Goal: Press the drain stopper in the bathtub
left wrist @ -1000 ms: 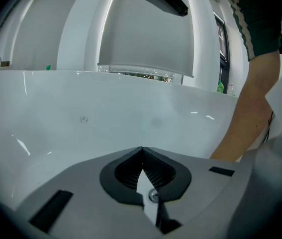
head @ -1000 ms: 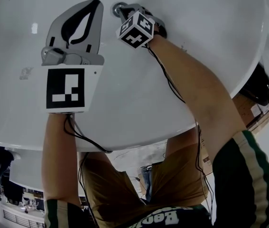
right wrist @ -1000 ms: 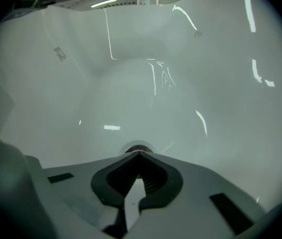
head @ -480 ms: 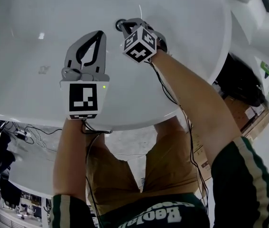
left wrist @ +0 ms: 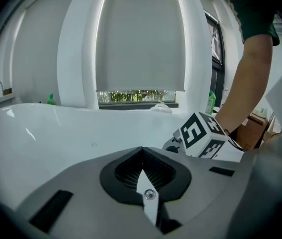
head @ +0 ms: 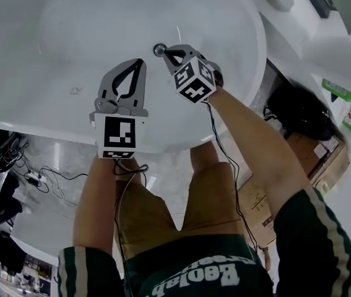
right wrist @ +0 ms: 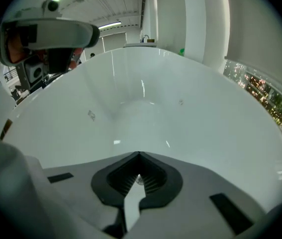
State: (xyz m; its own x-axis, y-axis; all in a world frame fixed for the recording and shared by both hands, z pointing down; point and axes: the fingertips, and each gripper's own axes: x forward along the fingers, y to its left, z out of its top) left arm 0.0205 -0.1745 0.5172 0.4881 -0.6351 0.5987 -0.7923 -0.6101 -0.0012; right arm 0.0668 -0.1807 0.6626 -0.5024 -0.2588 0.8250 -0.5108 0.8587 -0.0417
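One small round drain stopper [head: 159, 49] of shiny metal lies flat, face up, on the floor of the smooth, glossy white bathtub [head: 70, 36]. Of two grey tools, the right tool [head: 165, 53] has its jaws pressed together and empty, its tip just beside the stopper. The left tool [head: 141, 61], also closed on nothing, hovers nearer the tub's near rim.

Jaws of right gripper [right wrist: 139, 154] closed together, white bathtub [right wrist: 145, 101] interior beyond
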